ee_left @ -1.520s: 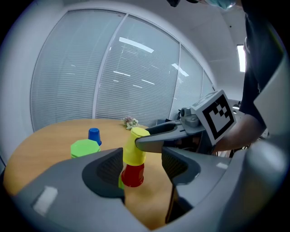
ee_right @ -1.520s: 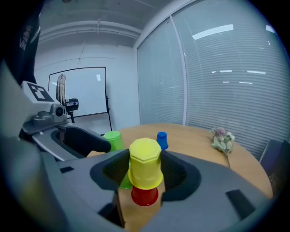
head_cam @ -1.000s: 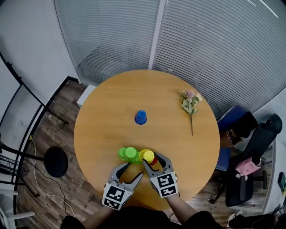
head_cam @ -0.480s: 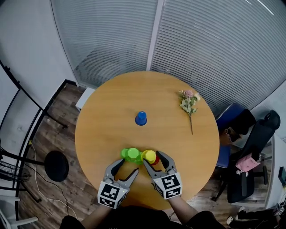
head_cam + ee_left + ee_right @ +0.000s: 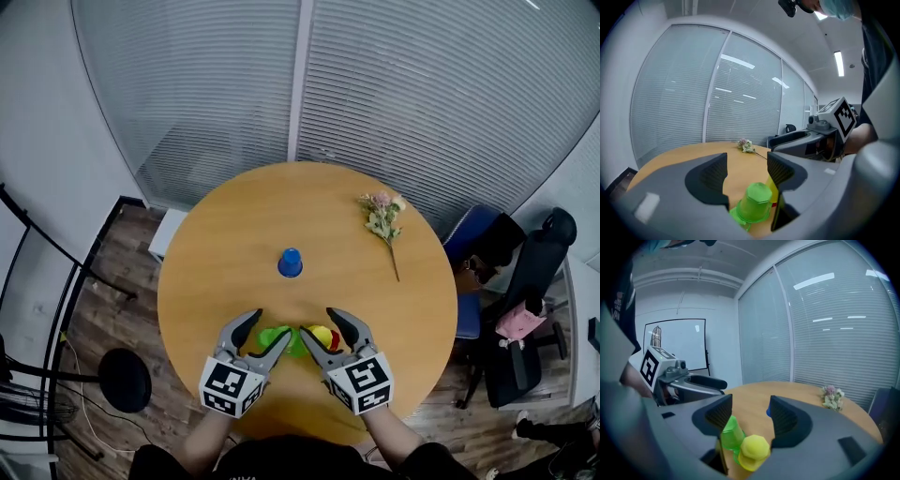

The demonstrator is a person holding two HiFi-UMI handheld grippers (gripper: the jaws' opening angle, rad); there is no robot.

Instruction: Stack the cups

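Observation:
An upside-down green cup (image 5: 275,337) stands near the table's front edge, with a yellow cup (image 5: 321,336) and a bit of red cup (image 5: 335,341) just to its right. A blue cup (image 5: 291,262) stands alone mid-table. My left gripper (image 5: 269,328) hovers open over the green cup (image 5: 757,201), nothing between its fingers. My right gripper (image 5: 321,324) hovers open over the yellow cup (image 5: 752,451), also holding nothing. The right gripper view shows the green cup (image 5: 731,432) beside the yellow one and the blue cup (image 5: 768,412) behind.
A sprig of dried flowers (image 5: 382,217) lies at the far right of the round wooden table (image 5: 216,253). Office chairs (image 5: 511,281) stand off the table's right side. Glass walls with blinds run behind it.
Both grippers have risen toward the head camera and drawn back slightly from the cups. The right jaws no longer sit around the yellow cup. The cups have stayed in place.

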